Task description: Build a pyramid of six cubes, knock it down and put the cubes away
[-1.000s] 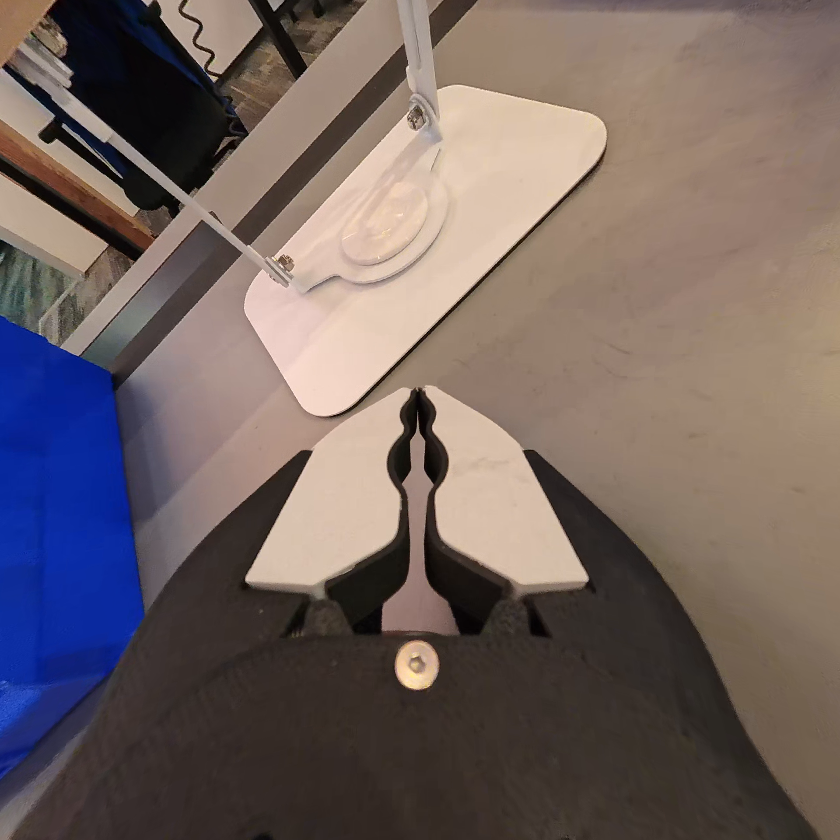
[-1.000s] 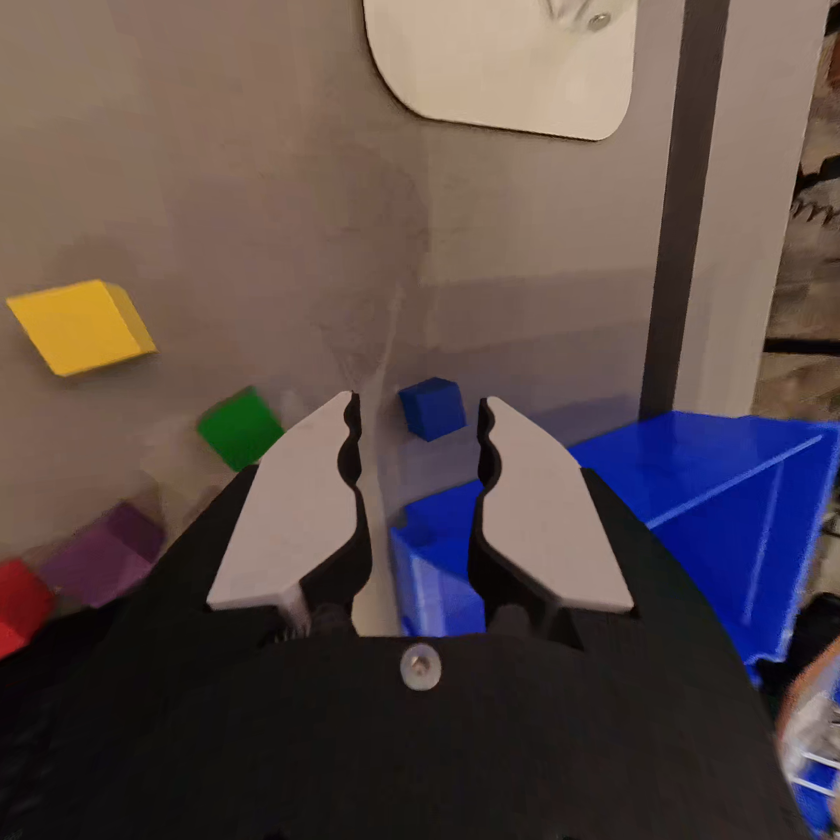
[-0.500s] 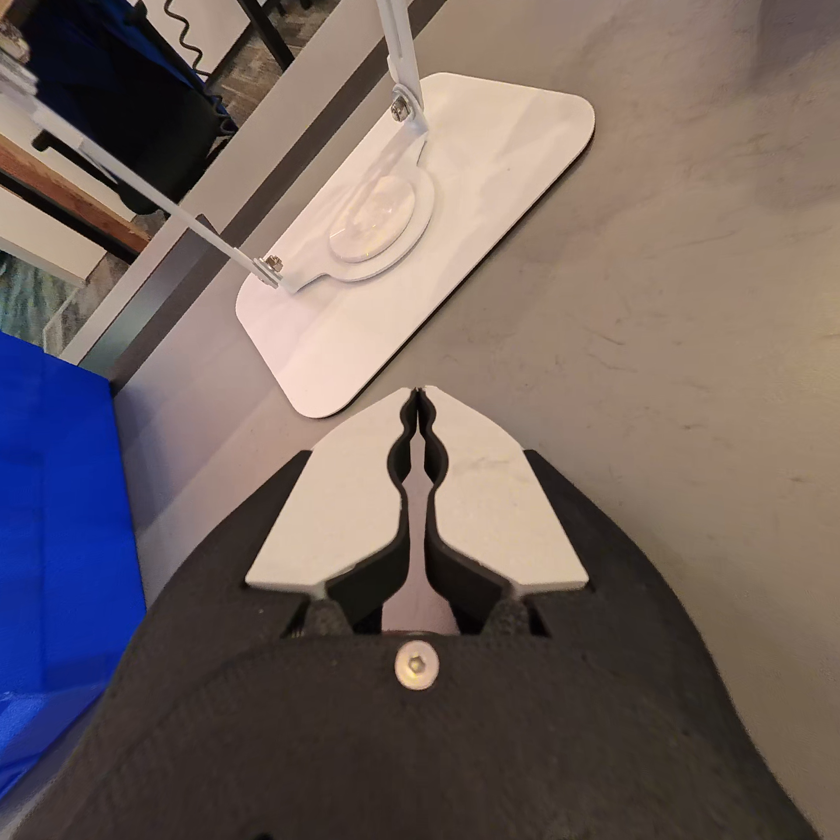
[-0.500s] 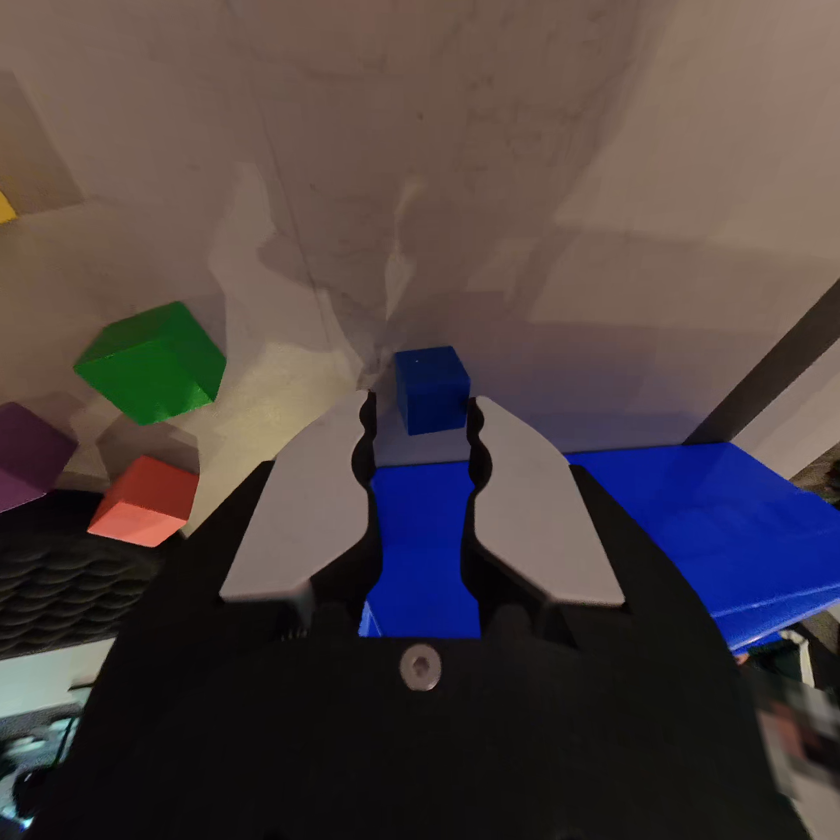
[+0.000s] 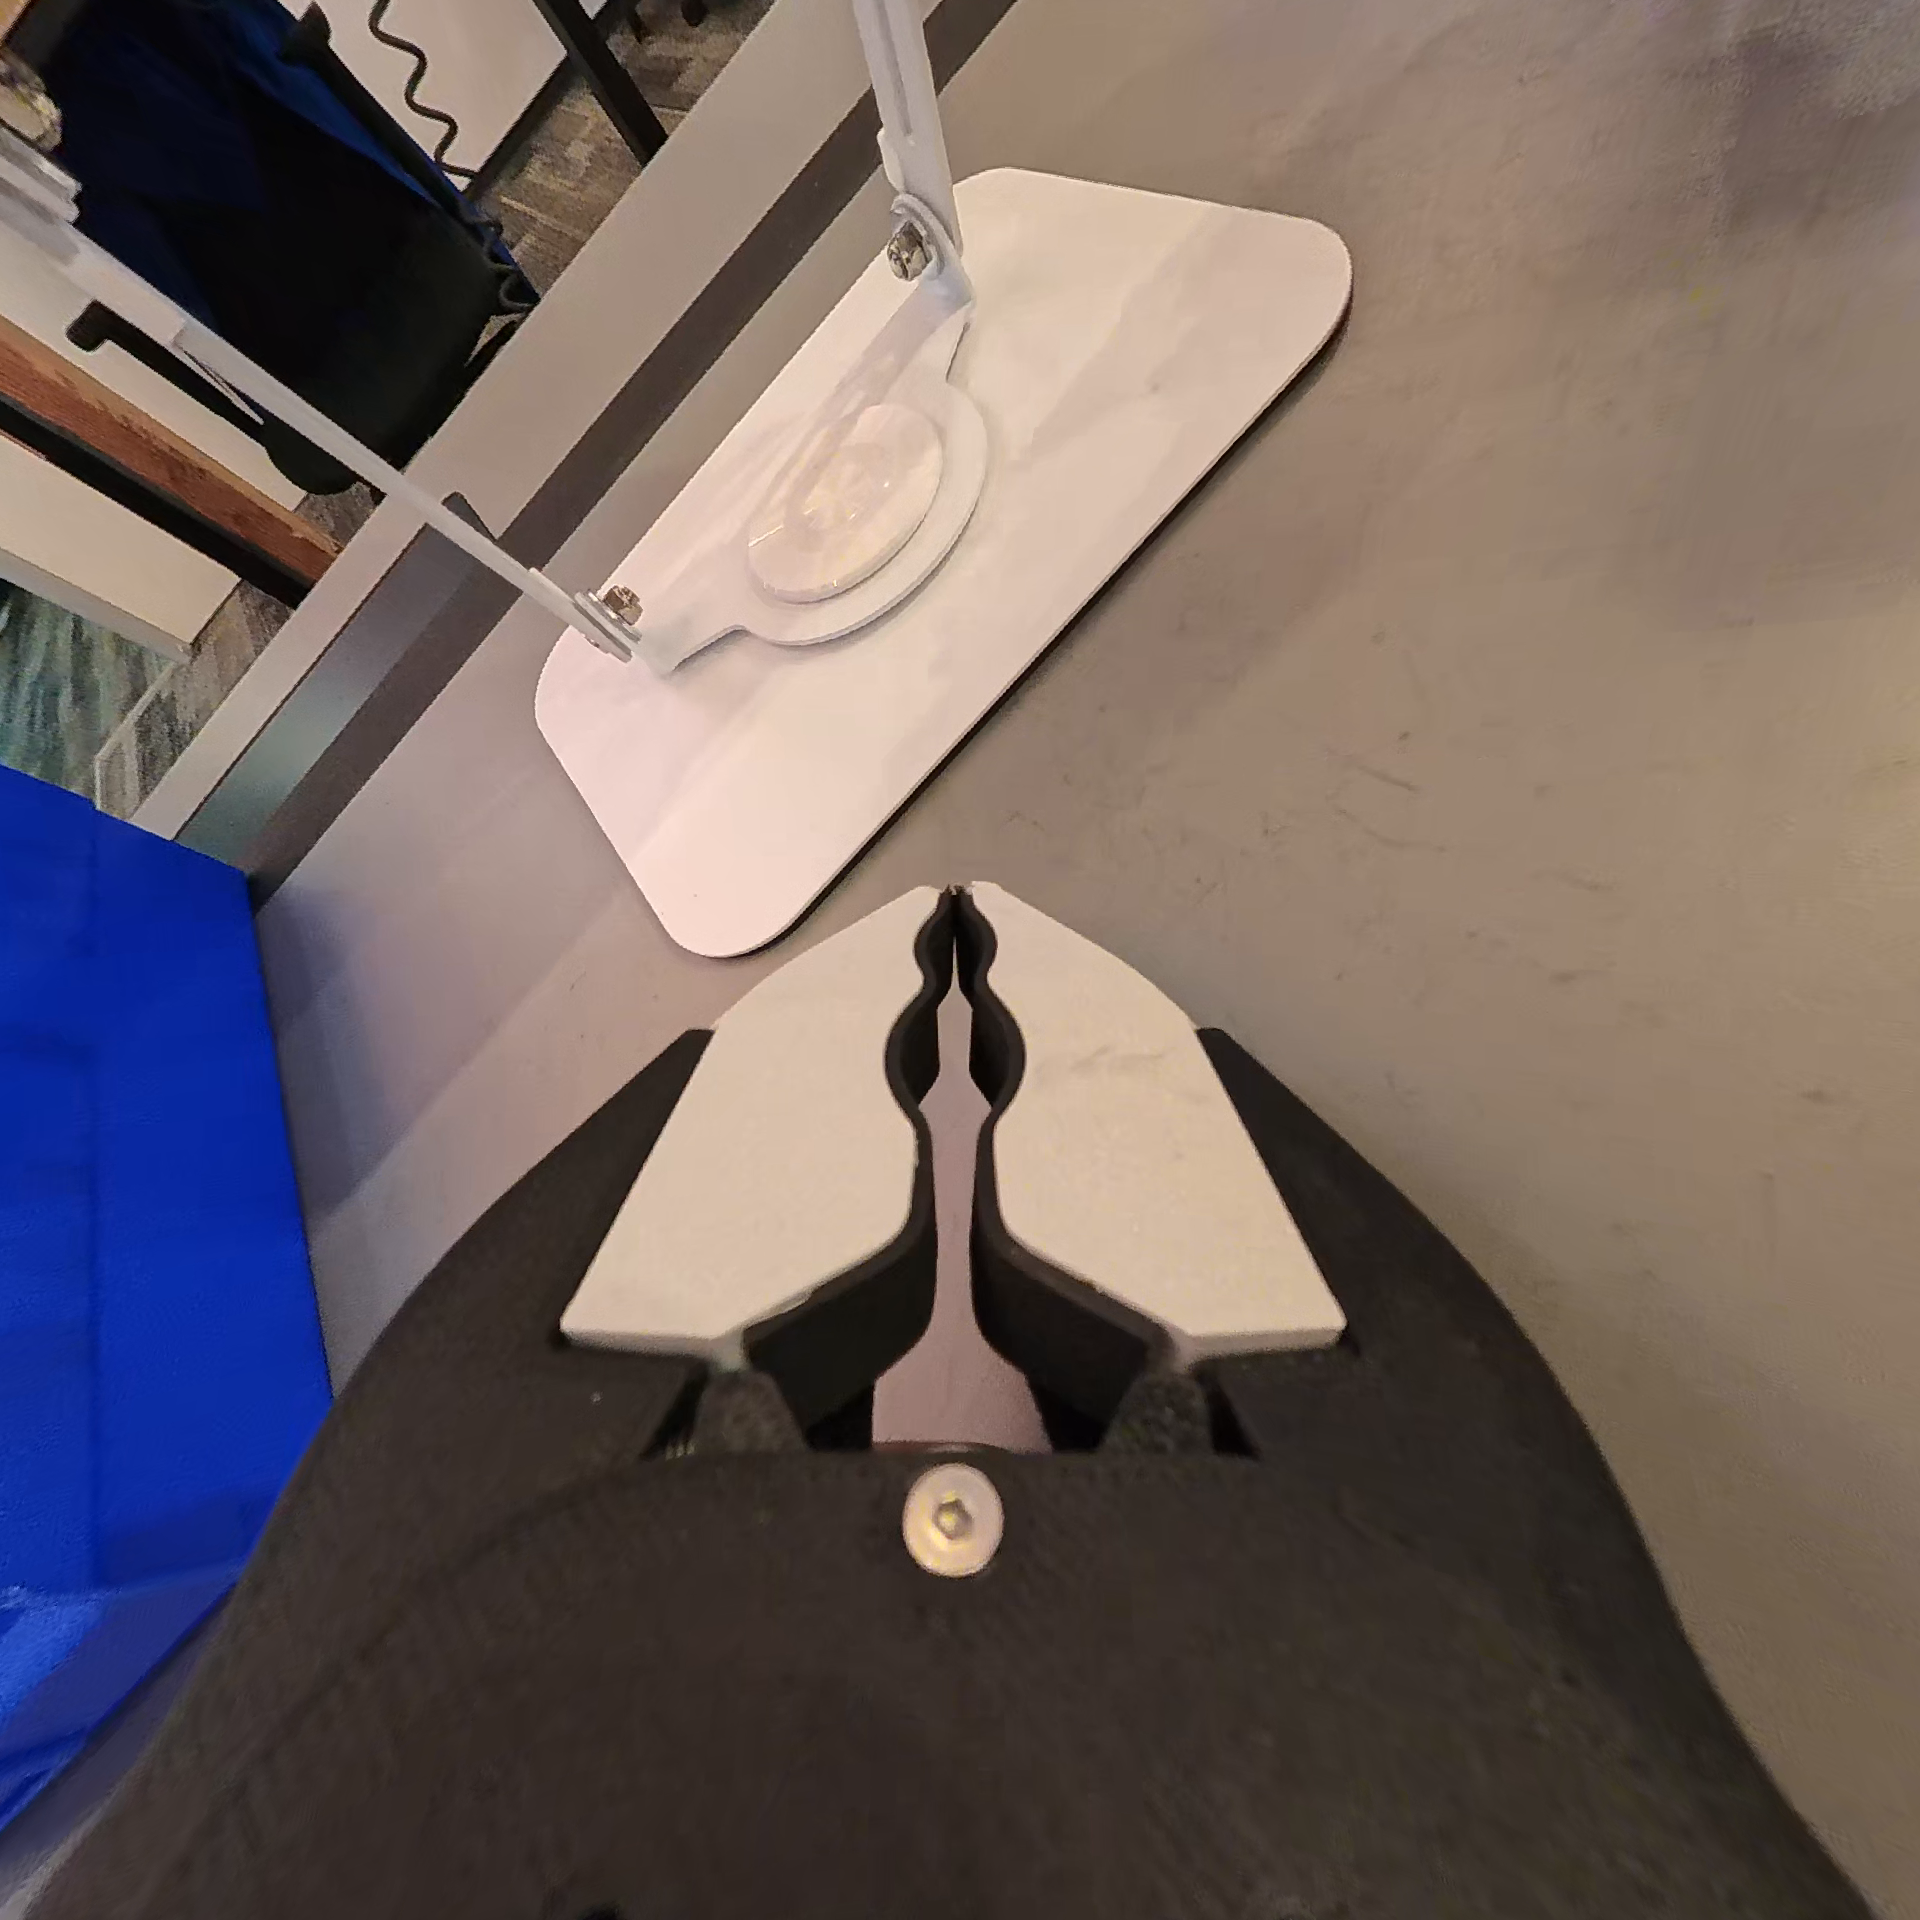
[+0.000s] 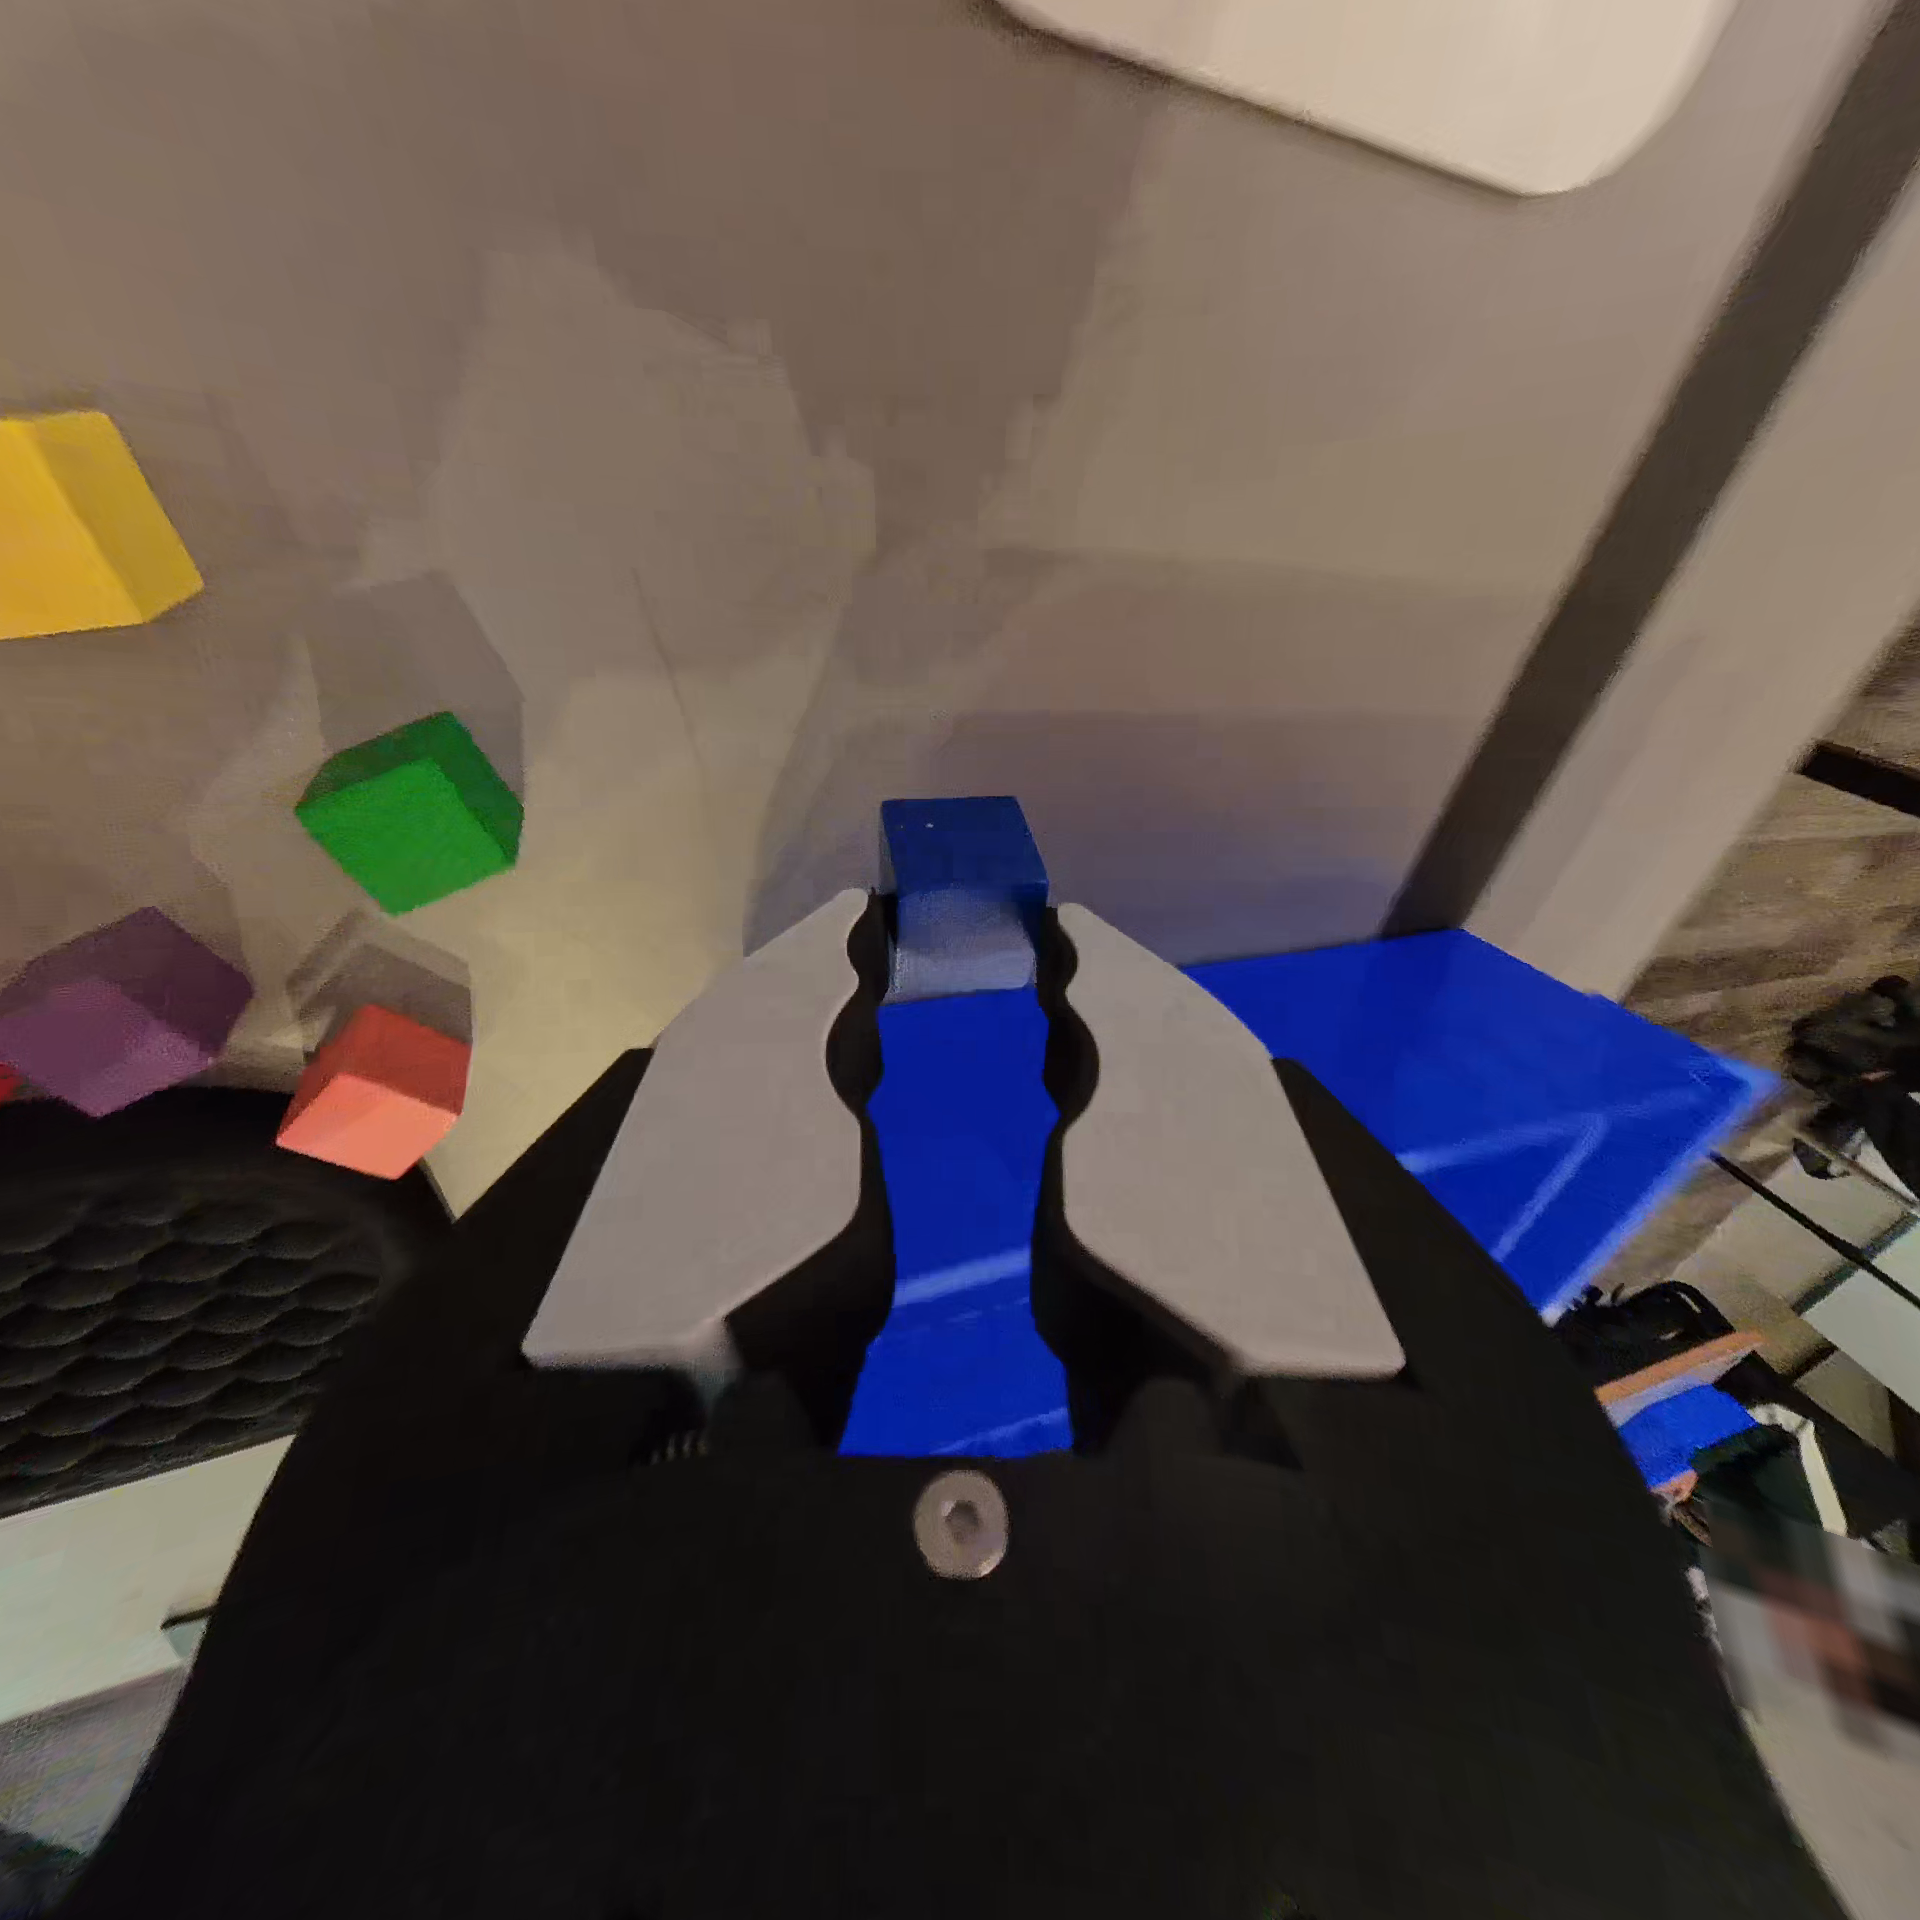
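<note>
In the right wrist view my right gripper (image 6: pixel 961 914) is shut on a small blue cube (image 6: pixel 961 852); both pads press on its sides, above the blue bin (image 6: pixel 1455 1091). On the grey table (image 6: pixel 727 416) to the left lie a green cube (image 6: pixel 410 810), a yellow cube (image 6: pixel 83 520), a purple cube (image 6: pixel 114 1003) and a red-orange cube (image 6: pixel 374 1086). In the left wrist view my left gripper (image 5: pixel 956 894) is shut with nothing between its pads, over the bare table (image 5: pixel 1455 831).
A white stand base (image 5: pixel 935 540) with thin white arms lies just ahead of the left gripper; it also shows in the right wrist view (image 6: pixel 1455 83). The blue bin (image 5: pixel 125 1143) is at the left gripper's left. The table edge (image 6: pixel 1714 520) runs at the right. My right fingertips sit around 30 cm from my left ones.
My right gripper moved forward onto the blue cube and its jaws narrowed until the pads closed on it. The left gripper stayed shut and hardly moved.
</note>
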The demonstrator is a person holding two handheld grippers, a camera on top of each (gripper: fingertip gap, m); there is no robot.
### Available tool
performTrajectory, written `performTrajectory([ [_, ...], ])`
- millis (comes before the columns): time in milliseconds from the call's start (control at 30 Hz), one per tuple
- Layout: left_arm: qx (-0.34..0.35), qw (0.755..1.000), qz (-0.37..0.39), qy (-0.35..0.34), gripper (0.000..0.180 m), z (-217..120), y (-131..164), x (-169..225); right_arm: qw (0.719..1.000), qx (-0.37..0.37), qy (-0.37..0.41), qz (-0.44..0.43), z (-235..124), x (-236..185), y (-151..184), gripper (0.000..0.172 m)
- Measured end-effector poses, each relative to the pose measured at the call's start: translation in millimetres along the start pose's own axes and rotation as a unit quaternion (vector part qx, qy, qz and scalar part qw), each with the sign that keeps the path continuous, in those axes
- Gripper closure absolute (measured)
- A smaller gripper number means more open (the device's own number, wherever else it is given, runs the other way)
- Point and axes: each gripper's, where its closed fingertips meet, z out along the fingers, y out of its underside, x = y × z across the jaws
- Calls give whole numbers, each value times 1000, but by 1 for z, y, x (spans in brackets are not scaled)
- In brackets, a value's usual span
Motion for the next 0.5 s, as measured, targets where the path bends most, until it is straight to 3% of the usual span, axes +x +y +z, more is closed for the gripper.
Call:
performTrajectory([
  [100, 1, 1000, 0, 0, 180, 0, 0, 0, 997, 49, 51, 43, -41, 28, 15, 144],
  [233, 1, 1000, 1, -1, 180, 0, 0, 0, 987, 57, 100, 111, -73, 67, 67, 144],
  [367, 0, 1000, 3, -2, 180, 0, 0, 0, 985, 20, 91, 148, -55, 82, 117, 144],
  [500, -3, 1000, 5, -2, 180, 1, 1, 1, 986, 9, 35, 164, -7, 73, 138, 143],
])
